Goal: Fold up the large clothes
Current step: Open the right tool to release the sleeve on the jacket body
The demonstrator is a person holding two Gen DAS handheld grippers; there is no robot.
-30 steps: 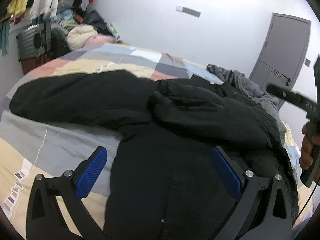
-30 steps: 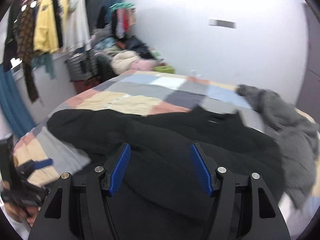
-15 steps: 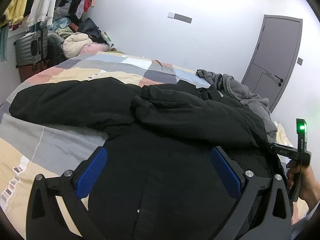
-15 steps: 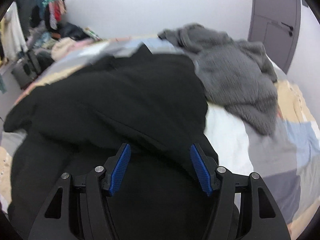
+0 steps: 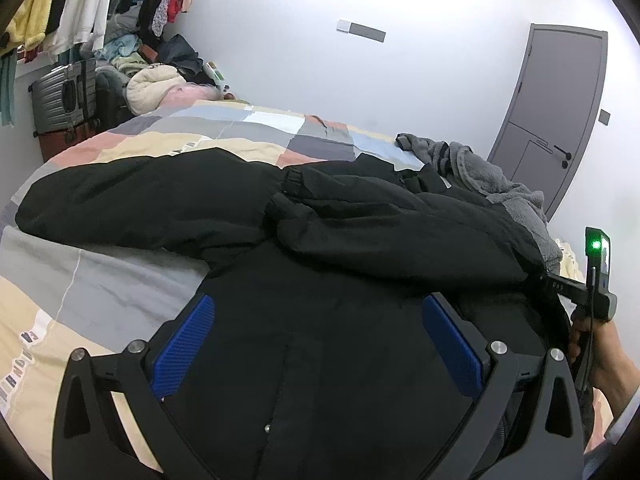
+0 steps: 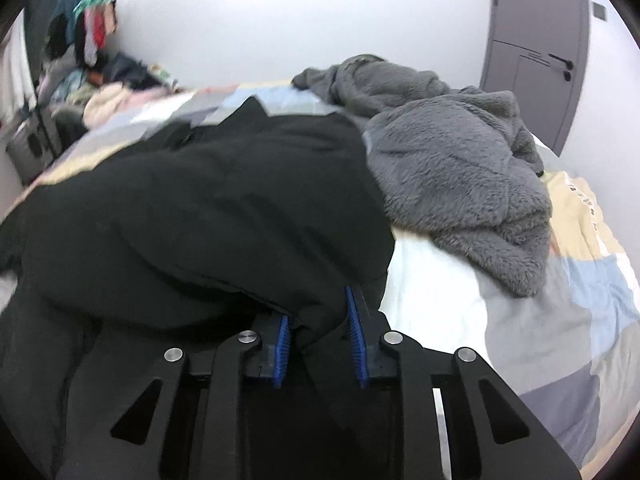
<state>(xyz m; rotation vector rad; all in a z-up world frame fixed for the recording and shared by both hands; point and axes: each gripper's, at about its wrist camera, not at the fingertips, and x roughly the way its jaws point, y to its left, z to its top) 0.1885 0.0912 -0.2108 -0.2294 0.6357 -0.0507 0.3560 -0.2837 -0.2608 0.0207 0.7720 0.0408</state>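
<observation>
A patchwork bedspread [image 5: 132,264] of grey, cream and pink squares covered the bed, smooth at the left. Across it lay the black jacket [image 5: 320,248], matte and slightly puffy, one sleeve stretched out to the left and the other folded over the chest. The left gripper [image 5: 316,340] hovered over the jacket's lower body, its ribbed blue pads wide apart with nothing pressed between them, much as a second before. To the right sat a crumpled grey fleece [image 6: 452,160], thick and nubby, its edge touching the jacket. The right gripper [image 6: 320,316], which had hung above the bed a second earlier, had dropped to the jacket's right edge; its jaws had just been closing and appeared clamped on a fold of black cloth, though blur softens that view.
</observation>
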